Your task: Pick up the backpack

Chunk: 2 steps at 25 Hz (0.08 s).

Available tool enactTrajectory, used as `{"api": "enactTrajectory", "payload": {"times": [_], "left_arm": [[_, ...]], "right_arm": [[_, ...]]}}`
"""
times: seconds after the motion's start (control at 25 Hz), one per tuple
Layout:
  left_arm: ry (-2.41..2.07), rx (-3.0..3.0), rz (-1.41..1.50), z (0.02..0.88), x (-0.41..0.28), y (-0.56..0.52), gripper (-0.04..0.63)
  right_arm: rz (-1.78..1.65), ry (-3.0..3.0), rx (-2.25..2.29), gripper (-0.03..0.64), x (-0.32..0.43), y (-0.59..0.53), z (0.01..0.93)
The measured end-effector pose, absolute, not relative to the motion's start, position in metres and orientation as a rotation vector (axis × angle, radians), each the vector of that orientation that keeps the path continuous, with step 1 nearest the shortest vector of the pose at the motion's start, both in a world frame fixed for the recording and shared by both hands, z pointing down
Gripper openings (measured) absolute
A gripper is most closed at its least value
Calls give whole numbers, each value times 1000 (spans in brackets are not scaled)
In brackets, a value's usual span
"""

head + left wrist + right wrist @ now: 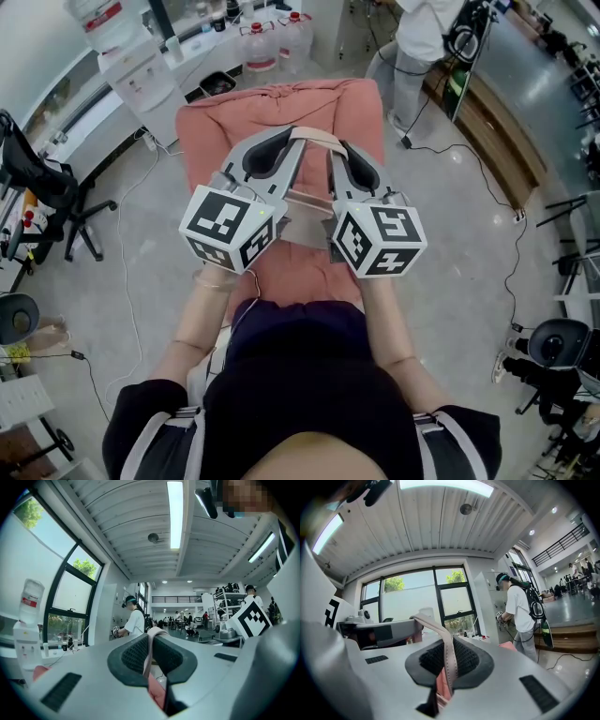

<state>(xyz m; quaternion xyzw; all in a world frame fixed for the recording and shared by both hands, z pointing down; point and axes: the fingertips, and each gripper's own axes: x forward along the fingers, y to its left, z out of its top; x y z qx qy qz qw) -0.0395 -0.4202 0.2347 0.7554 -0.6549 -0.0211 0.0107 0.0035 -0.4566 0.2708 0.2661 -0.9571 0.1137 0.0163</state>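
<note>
My head view shows the pink backpack [323, 105] spread below and beyond both sets of fingers [270, 155]. Only the gripper views show me the left gripper [151, 641] and the right gripper [448, 643] each clenched on its strap [314, 138].

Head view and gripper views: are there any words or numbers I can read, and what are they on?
No text can be read anywhere.
Left marker cube, right marker cube: black-and-white square patterns only, no letters.
Water jug, red label: too blurred to read.
Backpack: no print shows.
</note>
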Motion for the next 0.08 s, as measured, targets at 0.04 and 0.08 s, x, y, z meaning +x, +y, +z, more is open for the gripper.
{"api": "enactTrajectory", "payload": {"times": [0.04, 0.08], "left_arm": [[-2041, 2358, -64, 235, -39, -420, 38], [-2039, 2358, -62, 236, -38, -420, 38]], "right_arm": [[353, -2974, 829, 44, 4, -457, 271], [352, -2972, 831, 44, 5, -456, 272]]}}
